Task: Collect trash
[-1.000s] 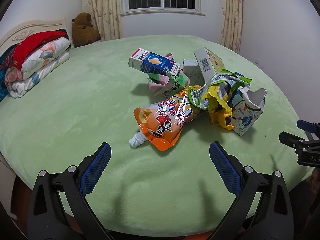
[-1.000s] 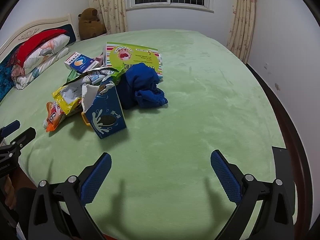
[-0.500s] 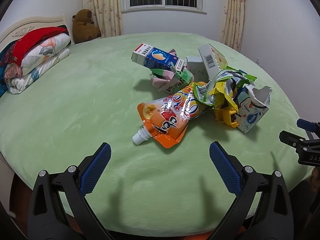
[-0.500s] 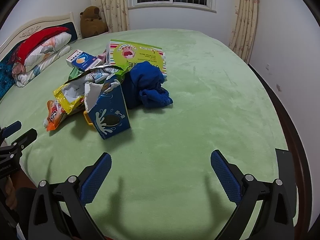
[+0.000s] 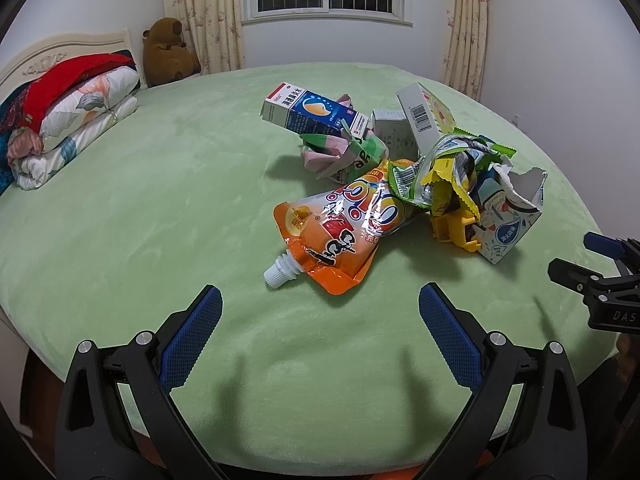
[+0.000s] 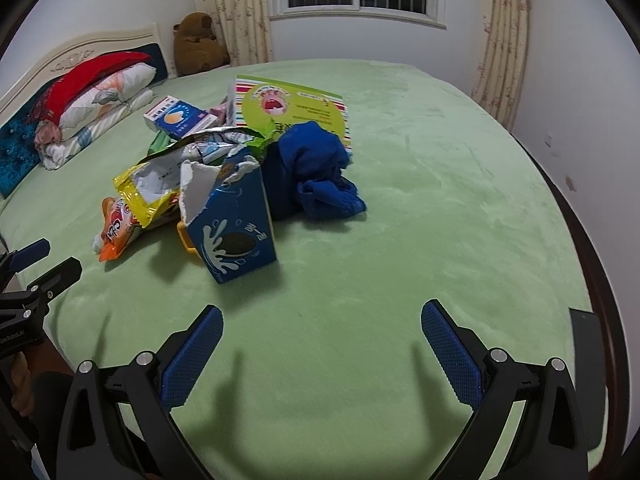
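My left claw (image 5: 318, 312) hangs low over the near edge of the bed (image 5: 160, 184), its blue pads spread wide with nothing between them. My right claw (image 6: 322, 330) is the same: parted, empty, poised over bare green blanket.

The trash sits in one heap toward the middle of the bed. Nearest my left claw lies the orange spouted drink pouch (image 5: 340, 232), flat, its white cap (image 5: 276, 276) pointing back at me. Behind it leans a blue and white carton (image 5: 312, 110) on a crumpled green and pink wrapper (image 5: 344, 156). To the right are a torn yellow snack bag (image 5: 444, 172), a yellow plastic piece (image 5: 452, 232) and a ripped blue cookie box (image 6: 232, 224), which stands closest to my right claw. A blue cloth (image 6: 312, 168) lies against a striped green box (image 6: 292, 100); I can't tell whether the cloth counts as trash.

I judge the step to be the first reach. For the pouch, I would come in low and close across the neck just above the cap, where it is stiffest, since the slick foil body would likely slip or buckle. The cookie box should take a pinch across its torn upper wall, gently, as the cardboard may crush. Lifting either may drag the overlapping snack bag along. I see no bin in either view.
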A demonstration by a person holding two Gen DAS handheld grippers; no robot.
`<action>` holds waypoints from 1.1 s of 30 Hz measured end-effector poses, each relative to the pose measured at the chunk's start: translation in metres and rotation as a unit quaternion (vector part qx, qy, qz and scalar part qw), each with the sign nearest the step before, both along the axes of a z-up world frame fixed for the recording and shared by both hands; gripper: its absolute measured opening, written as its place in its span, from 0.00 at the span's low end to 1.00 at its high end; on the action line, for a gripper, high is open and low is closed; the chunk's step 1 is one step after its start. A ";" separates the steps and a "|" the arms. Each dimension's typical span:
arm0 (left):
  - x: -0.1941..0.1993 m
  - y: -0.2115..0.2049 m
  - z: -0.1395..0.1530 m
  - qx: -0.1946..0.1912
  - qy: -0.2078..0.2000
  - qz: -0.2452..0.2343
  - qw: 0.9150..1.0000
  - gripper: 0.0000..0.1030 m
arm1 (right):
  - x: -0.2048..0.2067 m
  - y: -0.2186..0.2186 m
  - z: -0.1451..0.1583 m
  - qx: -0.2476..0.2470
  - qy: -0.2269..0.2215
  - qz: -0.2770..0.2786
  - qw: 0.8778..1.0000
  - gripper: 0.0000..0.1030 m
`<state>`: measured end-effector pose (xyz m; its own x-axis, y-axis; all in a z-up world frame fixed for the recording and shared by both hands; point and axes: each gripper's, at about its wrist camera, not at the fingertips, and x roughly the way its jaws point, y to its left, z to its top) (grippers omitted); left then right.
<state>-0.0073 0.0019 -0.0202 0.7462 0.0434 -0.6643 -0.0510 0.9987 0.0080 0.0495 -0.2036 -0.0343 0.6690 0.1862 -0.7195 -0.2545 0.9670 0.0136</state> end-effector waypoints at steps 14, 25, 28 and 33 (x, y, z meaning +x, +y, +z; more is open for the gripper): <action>0.006 0.005 -0.003 -0.008 -0.005 -0.013 1.000 0.93 | 0.027 0.035 -0.001 0.034 -0.018 0.098 0.994 0.76; 0.015 0.006 -0.012 -0.004 -0.002 -0.020 1.000 0.93 | 0.059 0.044 -0.011 0.051 0.002 0.126 0.991 0.62; 0.016 0.007 -0.013 -0.005 -0.002 -0.021 1.000 0.93 | 0.066 0.041 -0.015 0.077 0.025 0.129 0.988 0.50; 0.017 0.009 -0.014 -0.008 0.000 -0.023 1.000 0.93 | 0.058 0.034 -0.011 0.098 0.030 0.129 0.986 0.49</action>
